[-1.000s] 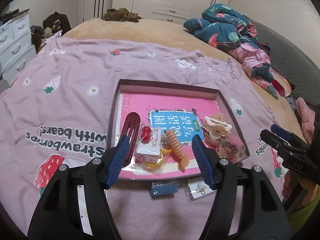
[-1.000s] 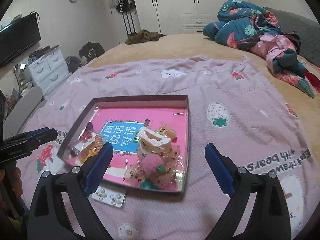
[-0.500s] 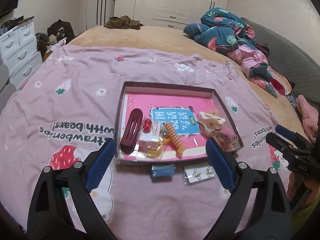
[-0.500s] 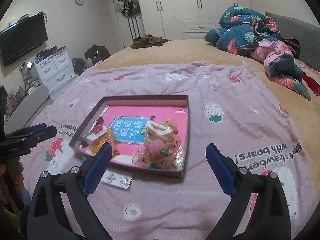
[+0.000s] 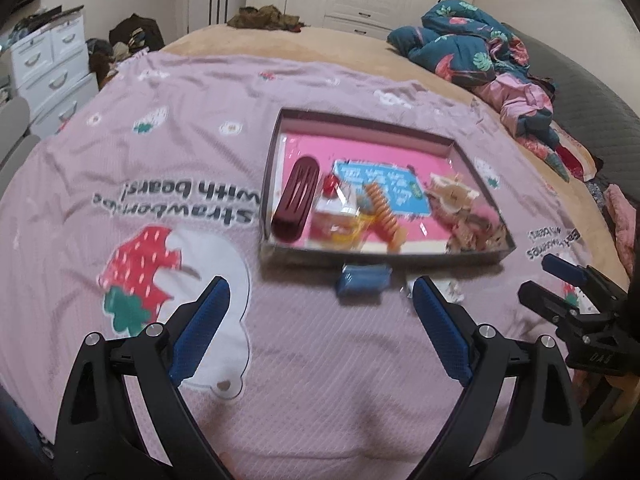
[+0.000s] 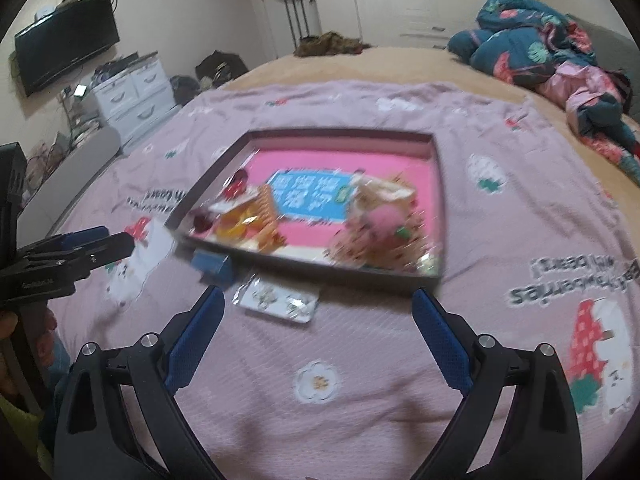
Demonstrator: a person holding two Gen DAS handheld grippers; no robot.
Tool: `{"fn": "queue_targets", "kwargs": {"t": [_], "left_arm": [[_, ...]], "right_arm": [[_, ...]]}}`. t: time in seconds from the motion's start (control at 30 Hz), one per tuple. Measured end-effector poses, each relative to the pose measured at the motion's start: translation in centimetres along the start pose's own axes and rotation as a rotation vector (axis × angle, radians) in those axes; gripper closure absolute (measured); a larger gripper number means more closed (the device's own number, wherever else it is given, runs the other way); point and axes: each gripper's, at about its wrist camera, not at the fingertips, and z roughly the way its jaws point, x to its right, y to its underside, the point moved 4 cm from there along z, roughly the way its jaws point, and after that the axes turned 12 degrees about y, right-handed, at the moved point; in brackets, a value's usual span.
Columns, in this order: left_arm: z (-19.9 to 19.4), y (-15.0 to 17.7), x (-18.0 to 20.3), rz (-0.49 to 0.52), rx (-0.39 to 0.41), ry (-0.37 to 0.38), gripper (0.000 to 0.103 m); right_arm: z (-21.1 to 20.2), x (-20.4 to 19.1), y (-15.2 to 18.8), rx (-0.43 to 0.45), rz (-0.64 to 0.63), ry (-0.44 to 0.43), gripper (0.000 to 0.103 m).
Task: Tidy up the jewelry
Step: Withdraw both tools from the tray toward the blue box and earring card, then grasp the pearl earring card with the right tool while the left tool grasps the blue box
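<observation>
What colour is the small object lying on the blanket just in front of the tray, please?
The small object is blue; it shows best in the left wrist view.

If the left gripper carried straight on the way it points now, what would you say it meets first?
Probably the small blue packet lying on the pink bedsheet just in front of the tray. It sits roughly between the open fingers of the left gripper, though depth is hard to judge and it might touch bare sheet first.

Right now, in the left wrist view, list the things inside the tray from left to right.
Dark red hair clip → red bead piece → orange spiral hair tie → cream hair claw on the heap of accessories. The yellow items under the clear packet overlap too much to place.
</observation>
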Motion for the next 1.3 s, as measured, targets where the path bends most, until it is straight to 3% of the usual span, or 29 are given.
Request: {"fn": "queue_targets", "kwargs": {"t": [0.33, 0.63, 0.73, 0.8, 0.97, 1.07, 1.1, 1.17, 1.2, 1.3], "left_arm": [[1.0, 2.2, -2.0, -0.039, -0.045, 0.008, 0.023], [3.3, 2.2, -2.1, -0.034, -0.084, 0.038, 0.024], [4.5, 2.0, -1.9, -0.035, -0.103, 0.056, 0.024], [5.3, 1.9, -1.6, -0.034, -0.116, 0.069, 0.026], [7.5, 1.5, -0.6, -0.028, -0.141, 0.101, 0.028], [8.7, 1.3, -0.4, -0.036, -0.151, 0.11, 0.035], [9.0, 1.2, -0.3, -0.042, -0.152, 0.115, 0.037], [9.3, 1.1, -0.3, -0.045, -0.151, 0.117, 0.039], [9.5, 1.0, -0.2, -0.043, -0.15, 0.116, 0.04], [9.9, 0.9, 0.0, -0.043, -0.149, 0.122, 0.052]], "right_arm": [[4.8, -3.6, 1.8, -0.083, -0.053, -0.004, 0.009], [8.5, -4.5, 1.7, -0.143, -0.003, -0.013, 0.013], [9.0, -4.5, 1.6, -0.138, -0.013, -0.005, 0.025], [8.9, -4.2, 1.5, -0.124, -0.012, -0.02, 0.044], [8.4, -3.0, 1.6, -0.114, -0.012, -0.031, 0.046], [8.0, -2.2, 1.8, -0.114, -0.01, -0.035, 0.048], [7.7, -1.9, 1.9, -0.111, -0.013, -0.034, 0.061], [7.2, -1.5, 1.9, -0.105, -0.014, -0.046, 0.061], [6.9, -1.2, 1.9, -0.108, -0.016, -0.054, 0.068], [6.4, -0.7, 2.0, -0.105, -0.024, -0.057, 0.074]]}}
